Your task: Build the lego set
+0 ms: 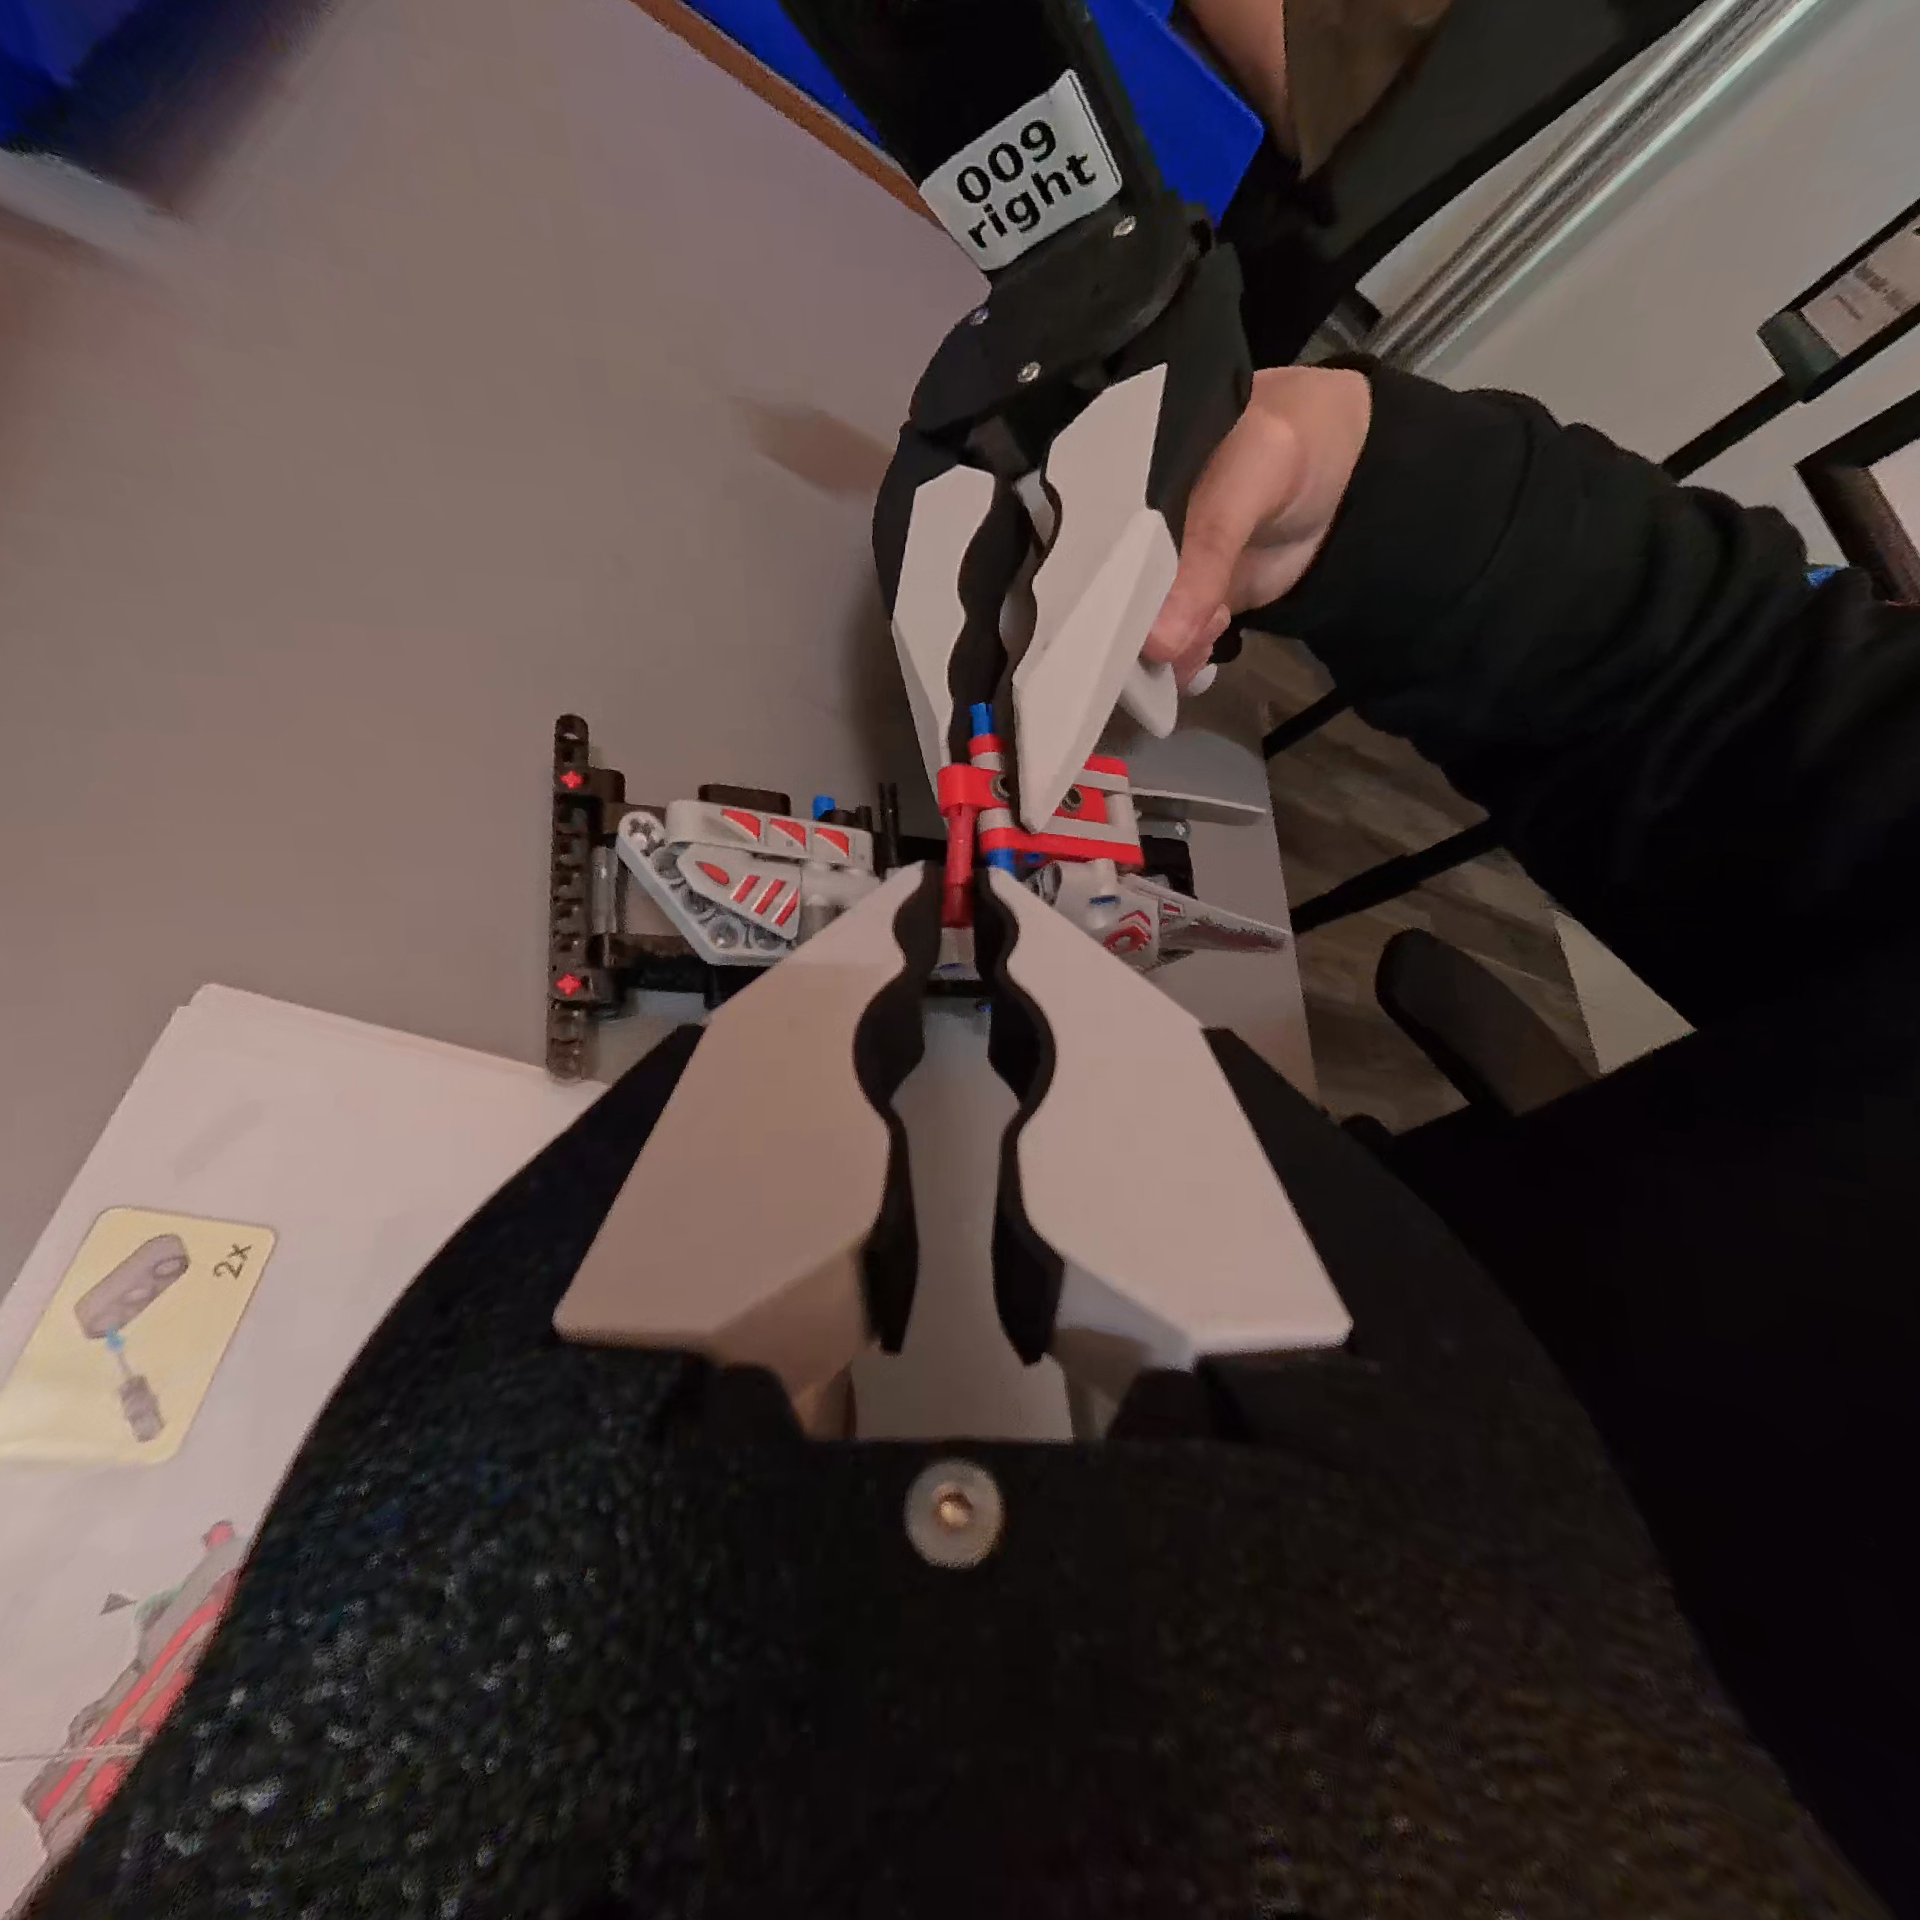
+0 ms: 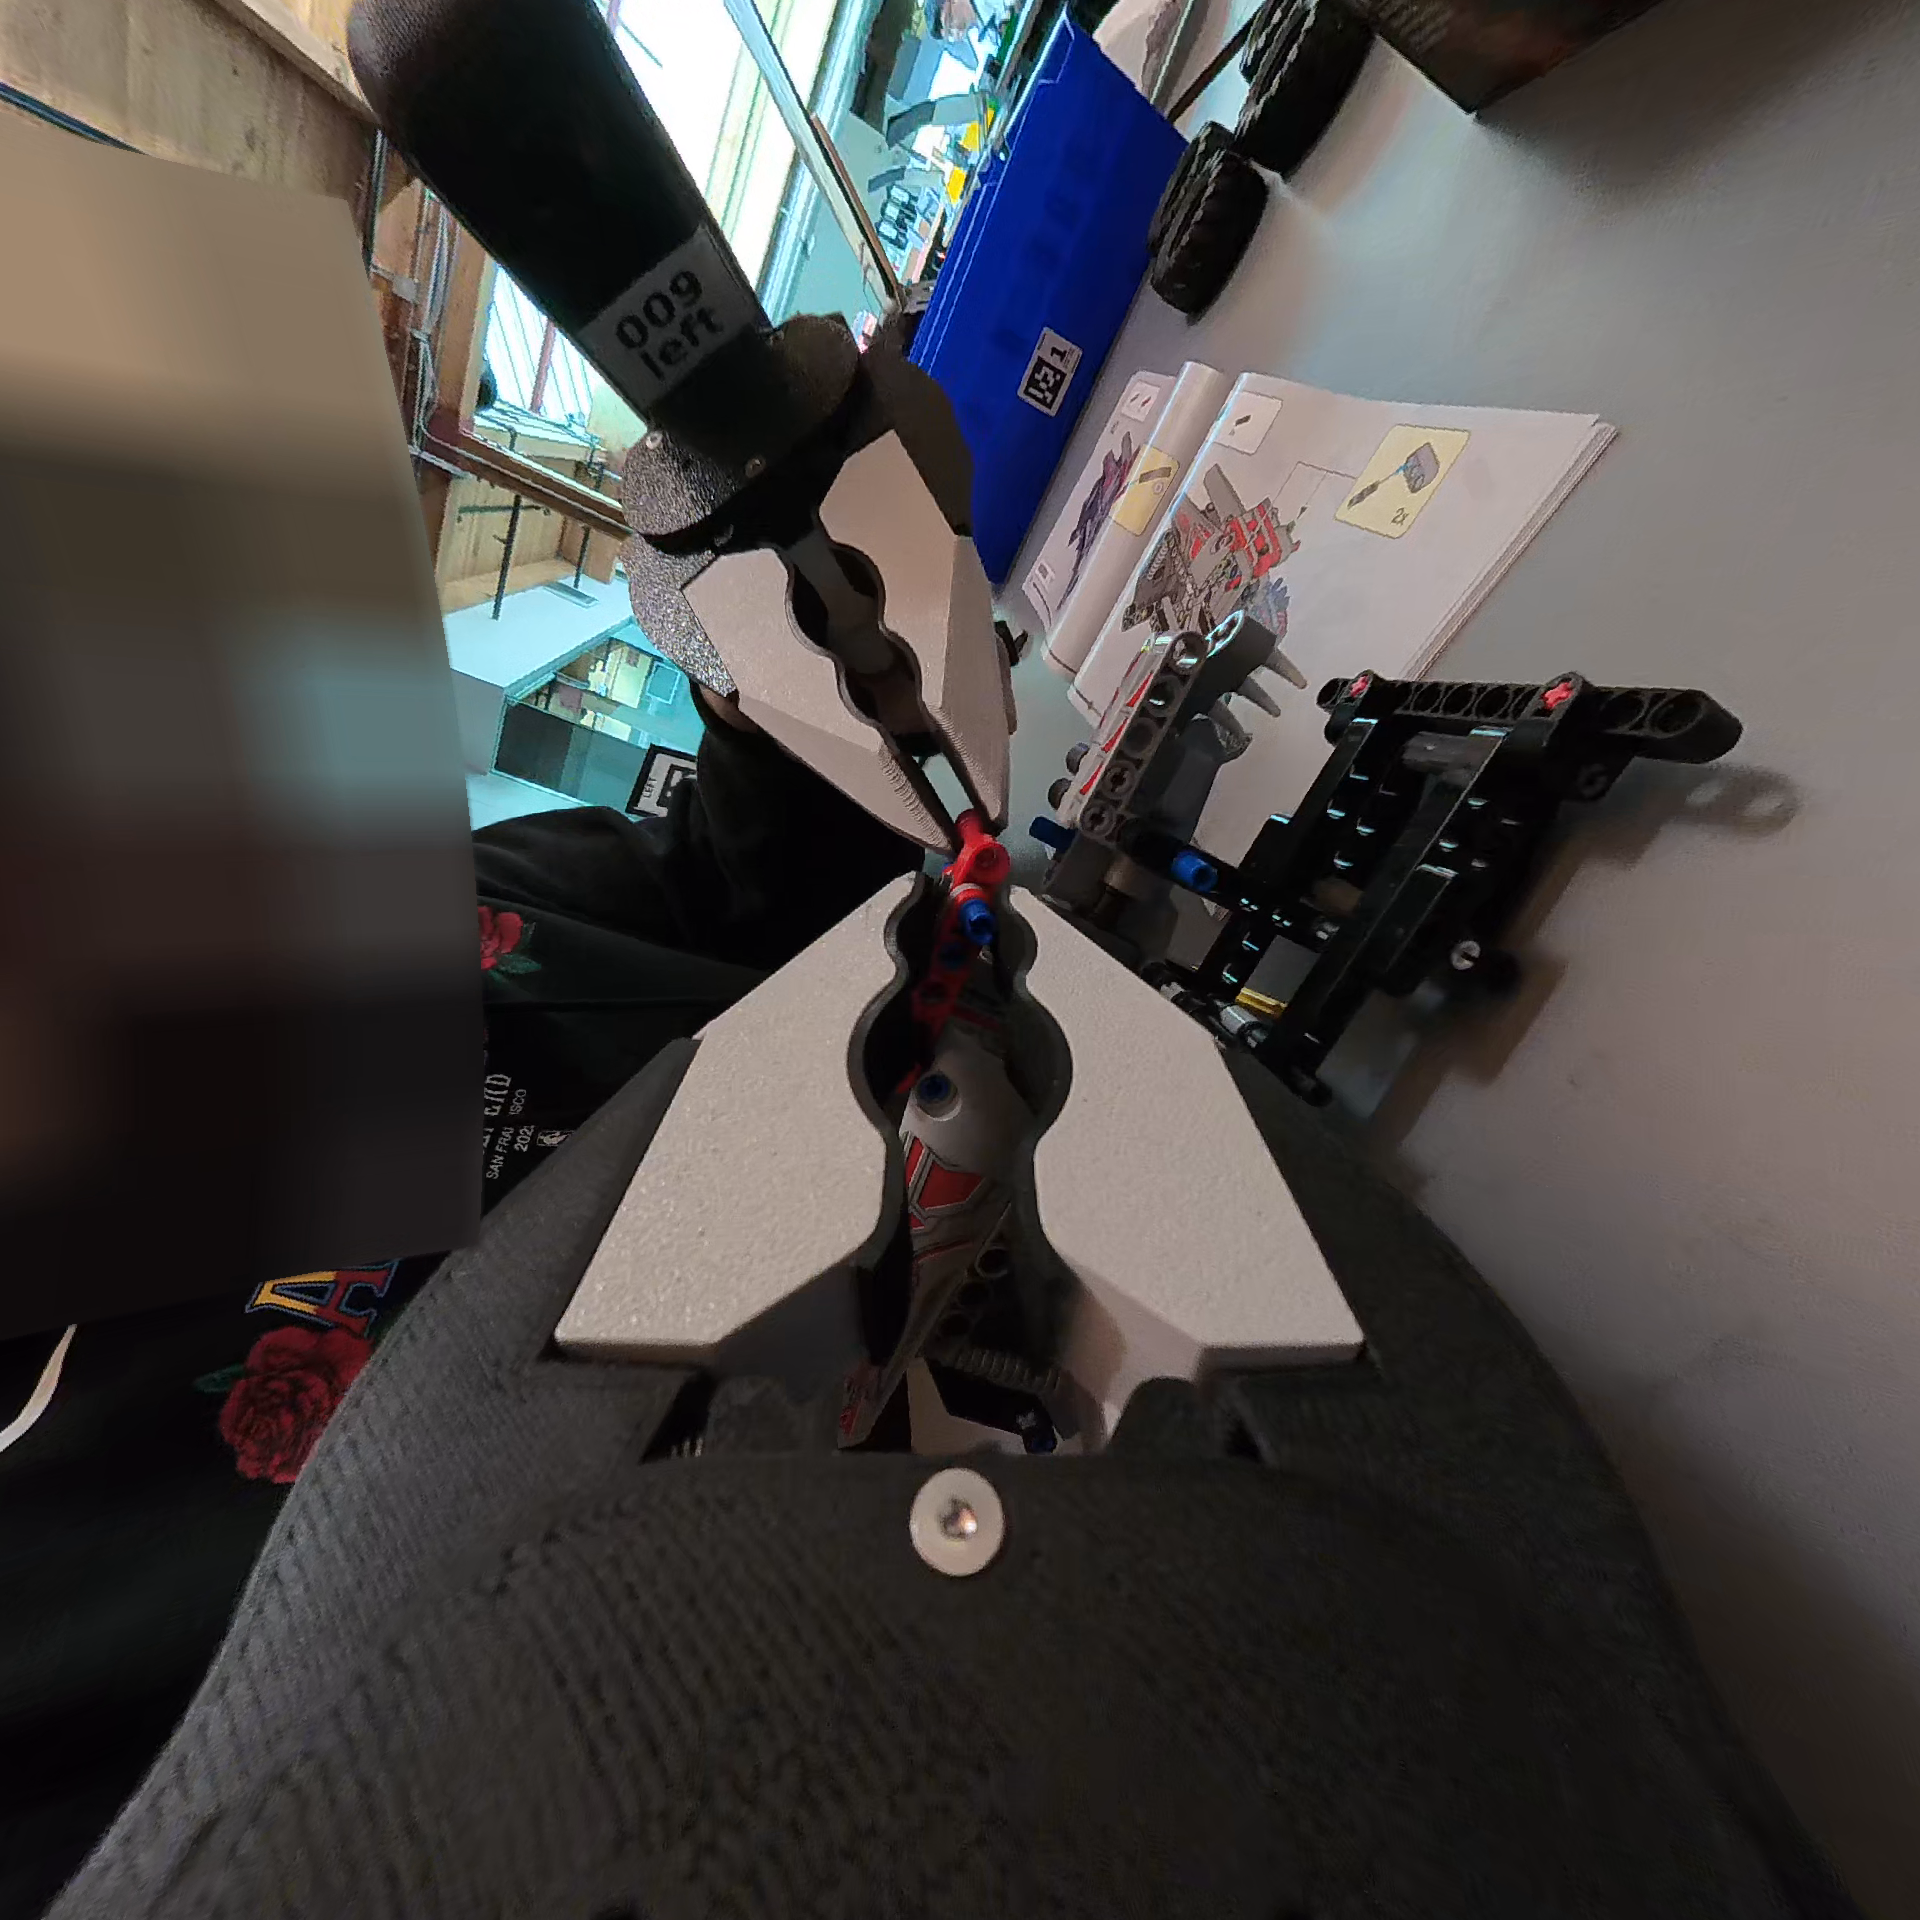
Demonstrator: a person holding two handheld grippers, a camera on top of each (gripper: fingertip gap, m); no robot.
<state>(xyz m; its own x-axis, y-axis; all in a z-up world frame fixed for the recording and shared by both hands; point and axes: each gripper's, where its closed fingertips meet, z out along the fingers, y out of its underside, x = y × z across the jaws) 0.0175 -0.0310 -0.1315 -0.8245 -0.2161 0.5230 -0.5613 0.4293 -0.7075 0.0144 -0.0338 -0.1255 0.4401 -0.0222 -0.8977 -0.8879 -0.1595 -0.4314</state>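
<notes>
My right gripper [image 2: 961, 896] is shut on a red and grey sub-assembly [image 2: 945, 1174] with red beams and blue pins. It also shows in the left wrist view [image 1: 1091, 831], with the right gripper [image 1: 985, 774] coming down on it from above. My left gripper [image 1: 956, 883] is shut on a small red connector [image 1: 961, 878] at the sub-assembly's end. In the right wrist view the left gripper [image 2: 964, 826] pinches that connector [image 2: 979, 850]. The two grippers meet tip to tip. The larger lego model, a black frame [image 2: 1455, 831] with grey and red panels [image 1: 748, 873], rests on the table.
An open instruction booklet [image 2: 1351, 520] lies beside the model; it is also in the left wrist view [image 1: 260, 1195]. A blue bin [image 2: 1029, 312] and black tyres [image 2: 1216, 218] stand farther back. The table edge [image 1: 1283, 935] is close to the held parts. A person's sleeve [image 1: 1558, 623] is on the right. My two grippers' fingertips are within a few centimetres of each other.
</notes>
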